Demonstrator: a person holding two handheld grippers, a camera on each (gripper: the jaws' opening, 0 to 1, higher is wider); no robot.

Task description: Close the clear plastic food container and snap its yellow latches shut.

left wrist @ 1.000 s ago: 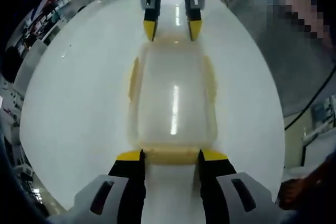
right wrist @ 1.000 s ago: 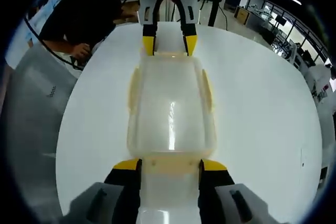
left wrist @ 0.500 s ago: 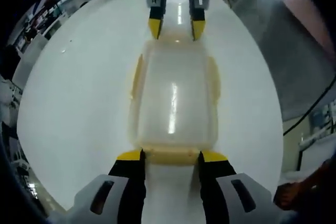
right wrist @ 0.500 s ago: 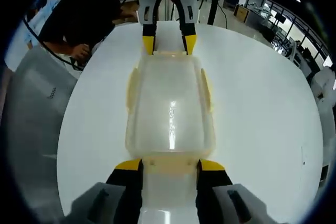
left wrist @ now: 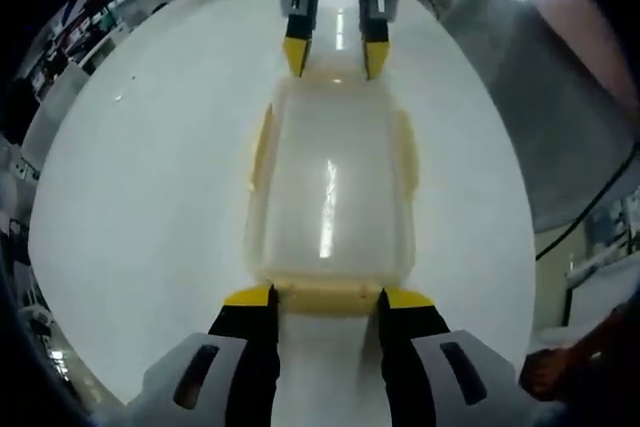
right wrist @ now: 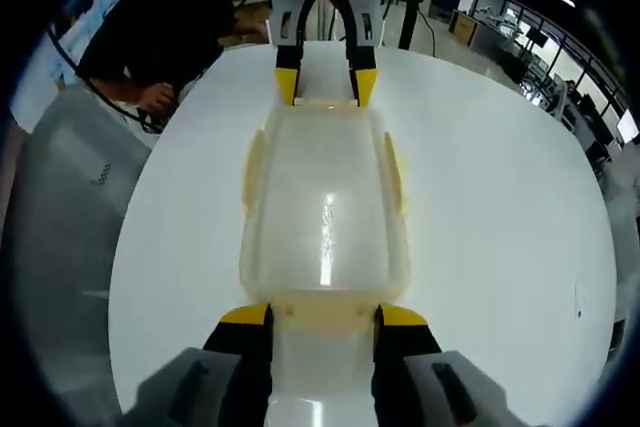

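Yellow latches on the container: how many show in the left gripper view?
4: one on the left long side, one on the right long side, one at the near end between the left tool's tips, one faint at the far end.

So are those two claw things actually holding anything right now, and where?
It cannot be told. The left gripper and right gripper each straddle a yellow end latch of the container, fingers spread beside it.

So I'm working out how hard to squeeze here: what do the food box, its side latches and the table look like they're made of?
The clear rectangular food container looks like cloudy, glossy plastic: the white top shows through and a light streak runs along its lid. The pale yellow side latches look like opaque, smooth plastic. The round white table seems a hard glossy laminate, mirroring ceiling lights; its core is anyone's guess.
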